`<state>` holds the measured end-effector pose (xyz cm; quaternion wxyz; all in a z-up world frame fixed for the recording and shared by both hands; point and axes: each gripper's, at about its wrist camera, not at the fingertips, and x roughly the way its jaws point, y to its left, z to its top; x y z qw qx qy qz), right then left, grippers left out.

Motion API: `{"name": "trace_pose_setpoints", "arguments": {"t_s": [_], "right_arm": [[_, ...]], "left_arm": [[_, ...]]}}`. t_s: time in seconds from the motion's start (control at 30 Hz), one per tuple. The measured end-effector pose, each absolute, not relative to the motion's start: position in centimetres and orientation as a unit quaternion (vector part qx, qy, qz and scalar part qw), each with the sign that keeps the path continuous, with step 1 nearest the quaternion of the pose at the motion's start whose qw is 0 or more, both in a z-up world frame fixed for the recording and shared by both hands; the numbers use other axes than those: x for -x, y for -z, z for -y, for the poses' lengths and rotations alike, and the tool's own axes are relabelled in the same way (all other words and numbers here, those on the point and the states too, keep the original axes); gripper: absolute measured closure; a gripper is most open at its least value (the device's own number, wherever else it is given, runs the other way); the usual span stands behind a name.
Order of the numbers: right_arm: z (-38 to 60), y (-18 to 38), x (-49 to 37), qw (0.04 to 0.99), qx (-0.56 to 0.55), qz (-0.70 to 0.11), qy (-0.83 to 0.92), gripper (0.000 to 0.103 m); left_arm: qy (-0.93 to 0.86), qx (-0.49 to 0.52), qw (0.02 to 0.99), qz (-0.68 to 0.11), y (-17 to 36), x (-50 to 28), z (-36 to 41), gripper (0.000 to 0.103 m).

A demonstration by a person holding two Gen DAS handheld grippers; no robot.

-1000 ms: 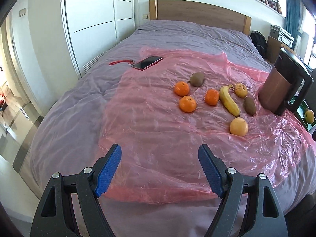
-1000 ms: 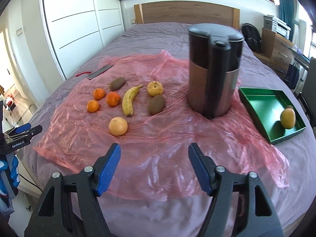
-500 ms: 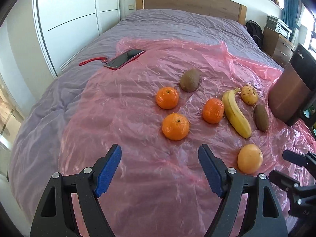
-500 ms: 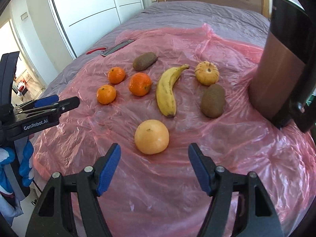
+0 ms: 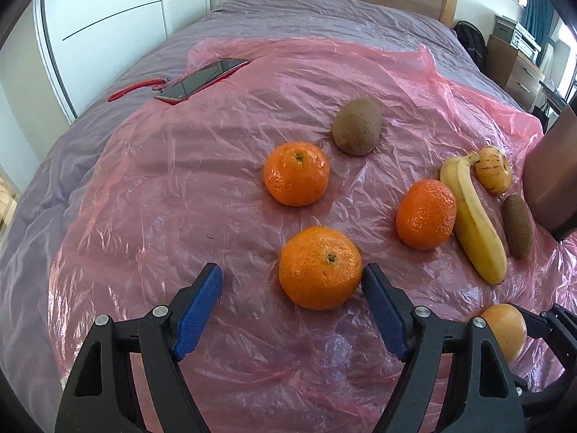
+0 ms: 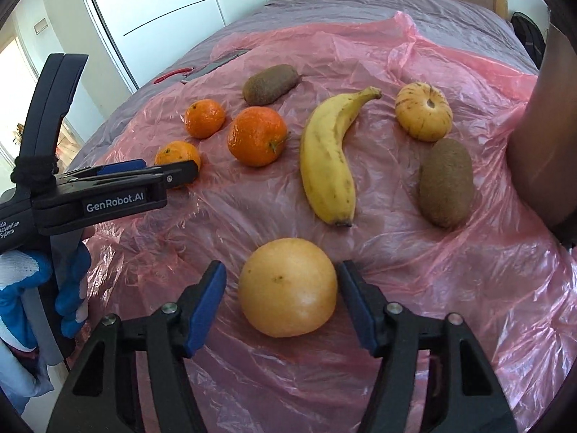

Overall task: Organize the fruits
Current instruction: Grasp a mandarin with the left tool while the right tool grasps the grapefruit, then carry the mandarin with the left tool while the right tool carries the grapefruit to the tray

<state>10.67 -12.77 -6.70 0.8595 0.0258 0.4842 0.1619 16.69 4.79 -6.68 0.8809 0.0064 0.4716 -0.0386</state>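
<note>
1. Fruits lie scattered on a crinkled pink plastic sheet (image 5: 180, 166) spread over a grey-purple bed (image 5: 324, 11), as a person works a gripper in each hand.
2. Left gripper (image 5: 292, 310) stands open, its blue pads clear of the nearest mandarin (image 5: 320, 266), which sits just ahead and toward its right finger, touched by neither pad as far as the view shows.
3. Right gripper (image 6: 281, 305) is closing, with a pale, smooth round citrus, likely a grapefruit (image 6: 287, 287), between its fingers; a gap shows on the left side and the right pad looks close to or at the skin.
4. Ahead of the right gripper lie a curved, speckled banana (image 6: 326, 158), two fuzzy oval kiwis, a ribbed yellow fruit (image 6: 423, 112) and pebbly-skinned mandarins; a dark cylindrical jug (image 6: 548, 126) stands at far right.
5. Risk, as a judgement: round fruit on slick film over a soft mattress could roll away if one pad arrives first, most of all the off-centre mandarin.
6. Loose folds of plastic might be pinched along with the fruit and drag its neighbours when lifted.
7. Both grippers work near each other, so a clash is possible.
</note>
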Motion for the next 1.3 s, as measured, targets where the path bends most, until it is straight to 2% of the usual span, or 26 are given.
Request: {"name": "trace_pose_setpoints", "arguments": {"t_s": [0.17,0.27,0.3,0.33,0.4,0.5,0.97,1.3], "right_arm": [[12.6,7.1,-10.6,0.863,-0.019,-0.479,-0.16,0.027],[12.4,7.3,-10.4,0.865,-0.011,-0.477,-0.154,0.038],[12.4,7.4,-10.4,0.867,-0.009,-0.475,-0.151,0.047],[12.5,7.5,-10.3,0.868,-0.009,-0.474,-0.149,0.052],[12.6,7.6,-10.2,0.869,-0.008,-0.473,-0.148,0.052],[12.3,7.7,-9.9,0.871,0.004,-0.469,-0.146,0.052],[14.5,6.6,-10.4,0.858,-0.074,-0.474,-0.182,0.054],[16.1,1.7,-8.6,0.873,-0.097,-0.439,-0.189,0.054]], "left_arm": [[0.037,-0.012,0.88,-0.473,7.4,-17.0,-4.6,0.031],[0.038,-0.011,0.881,-0.471,7.6,-17.1,-4.5,0.036],[0.039,-0.011,0.882,-0.47,7.6,-17.1,-4.5,0.04],[0.04,-0.012,0.882,-0.469,7.6,-17.2,-4.4,0.044],[0.043,-0.017,0.881,-0.47,7.7,-17.2,-4.1,0.049],[0.047,-0.026,0.88,-0.472,7.8,-17.3,-3.6,0.064],[0.042,-0.037,0.888,-0.457,5.4,-16.6,-2.7,0.065],[0.029,-0.04,0.904,-0.426,0.8,-13.7,-2.8,0.065]]}}
